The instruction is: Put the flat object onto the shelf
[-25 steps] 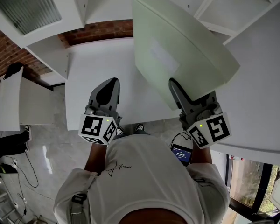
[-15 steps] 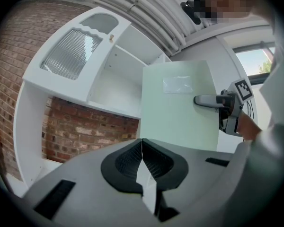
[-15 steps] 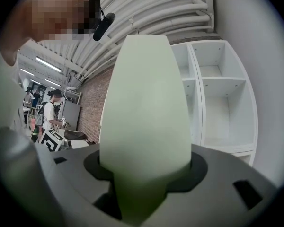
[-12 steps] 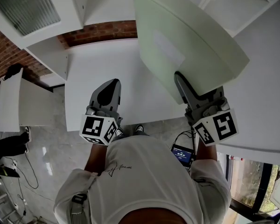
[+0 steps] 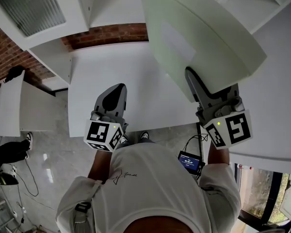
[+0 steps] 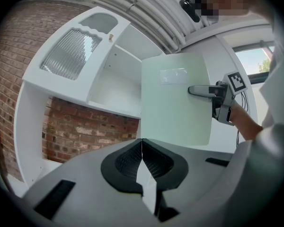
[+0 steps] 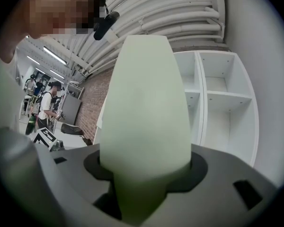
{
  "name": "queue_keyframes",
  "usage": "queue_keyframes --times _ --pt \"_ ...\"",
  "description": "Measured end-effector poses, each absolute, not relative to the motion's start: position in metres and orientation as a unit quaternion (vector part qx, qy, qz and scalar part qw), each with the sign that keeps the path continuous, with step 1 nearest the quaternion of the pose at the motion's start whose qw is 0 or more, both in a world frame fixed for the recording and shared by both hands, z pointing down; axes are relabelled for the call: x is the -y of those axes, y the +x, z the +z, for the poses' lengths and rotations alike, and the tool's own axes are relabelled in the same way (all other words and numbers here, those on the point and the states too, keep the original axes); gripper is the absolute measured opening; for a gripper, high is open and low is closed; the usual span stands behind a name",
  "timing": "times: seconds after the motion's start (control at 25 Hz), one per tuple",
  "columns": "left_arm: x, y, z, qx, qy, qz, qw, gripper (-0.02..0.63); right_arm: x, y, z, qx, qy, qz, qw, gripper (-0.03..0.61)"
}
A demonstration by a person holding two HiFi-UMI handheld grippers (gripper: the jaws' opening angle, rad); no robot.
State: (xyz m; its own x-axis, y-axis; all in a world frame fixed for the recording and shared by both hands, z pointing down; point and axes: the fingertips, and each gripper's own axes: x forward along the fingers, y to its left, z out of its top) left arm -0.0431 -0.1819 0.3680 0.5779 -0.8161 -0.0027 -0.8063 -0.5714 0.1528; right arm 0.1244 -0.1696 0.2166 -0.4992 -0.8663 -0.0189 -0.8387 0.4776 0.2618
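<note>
Right gripper is pinching the near edge of the flat object; its long axis is pointing from the jaws toward the shelf, short of it; left gripper, jaws pressed together on nothing, is hanging farther from the shelf.

Bright, even daylight fills every view, and the window blows out to white glare. Both gripper views bulge and fall to black at the corners (a strong fisheye look). The pale green board is blurred up close, and the white shelves look almost shadowless.
</note>
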Motion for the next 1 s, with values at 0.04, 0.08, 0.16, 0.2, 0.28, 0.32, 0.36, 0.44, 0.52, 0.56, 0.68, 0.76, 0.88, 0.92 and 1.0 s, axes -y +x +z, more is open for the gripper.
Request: queue_keyframes --times 0.04,0.08,0.16,0.2,0.28,0.32,0.36,0.44,0.52,0.56,0.68,0.76,0.88,0.92,1.0 --pt "0.182 -0.044 0.368 0.458 0.885 -0.037 0.067 0.014 0.17 0.124 0.213 0.857 0.497 -0.124 0.058 0.276" --pt "0.182 -0.044 0.367 0.459 0.885 -0.037 0.066 0.014 0.171 0.124 0.21 0.856 0.497 -0.128 0.059 0.276" --pt "0.181 -0.043 0.366 0.458 0.886 -0.036 0.064 0.014 0.172 0.123 0.204 0.855 0.497 -0.137 0.061 0.276" --pt "0.181 -0.043 0.366 0.458 0.886 -0.036 0.063 0.014 0.172 0.124 0.202 0.854 0.497 -0.141 0.061 0.276" --pt "0.181 -0.043 0.365 0.458 0.886 -0.036 0.062 0.014 0.173 0.124 0.196 0.853 0.497 -0.148 0.059 0.276" --pt "0.181 -0.043 0.364 0.458 0.886 -0.037 0.062 0.014 0.173 0.124 0.194 0.852 0.498 -0.151 0.058 0.276" --pt "0.181 -0.042 0.364 0.458 0.886 -0.038 0.062 0.014 0.173 0.125 0.192 0.851 0.498 -0.154 0.057 0.276" --pt "0.181 -0.043 0.364 0.457 0.886 -0.038 0.062 0.014 0.173 0.125 0.187 0.85 0.499 -0.16 0.055 0.276" --pt "0.181 -0.043 0.365 0.456 0.887 -0.038 0.062 0.014 0.174 0.124 0.181 0.848 0.501 -0.167 0.051 0.276" --pt "0.182 -0.043 0.365 0.456 0.887 -0.038 0.063 0.014 0.175 0.125 0.178 0.847 0.501 -0.171 0.049 0.276" --pt "0.182 -0.042 0.365 0.454 0.888 -0.038 0.062 0.014 0.176 0.126 0.169 0.843 0.503 -0.183 0.045 0.276" --pt "0.182 -0.041 0.364 0.452 0.889 -0.039 0.061 0.014 0.176 0.126 0.163 0.841 0.505 -0.193 0.04 0.276" --pt "0.183 -0.043 0.364 0.454 0.888 -0.041 0.061 0.014 0.177 0.126 0.156 0.839 0.504 -0.202 0.036 0.276" --pt "0.183 -0.044 0.365 0.456 0.887 -0.042 0.062 0.014 0.178 0.126 0.154 0.838 0.504 -0.205 0.036 0.276" --pt "0.183 -0.044 0.364 0.458 0.886 -0.044 0.063 0.014 0.18 0.127 0.15 0.836 0.505 -0.21 0.035 0.276"
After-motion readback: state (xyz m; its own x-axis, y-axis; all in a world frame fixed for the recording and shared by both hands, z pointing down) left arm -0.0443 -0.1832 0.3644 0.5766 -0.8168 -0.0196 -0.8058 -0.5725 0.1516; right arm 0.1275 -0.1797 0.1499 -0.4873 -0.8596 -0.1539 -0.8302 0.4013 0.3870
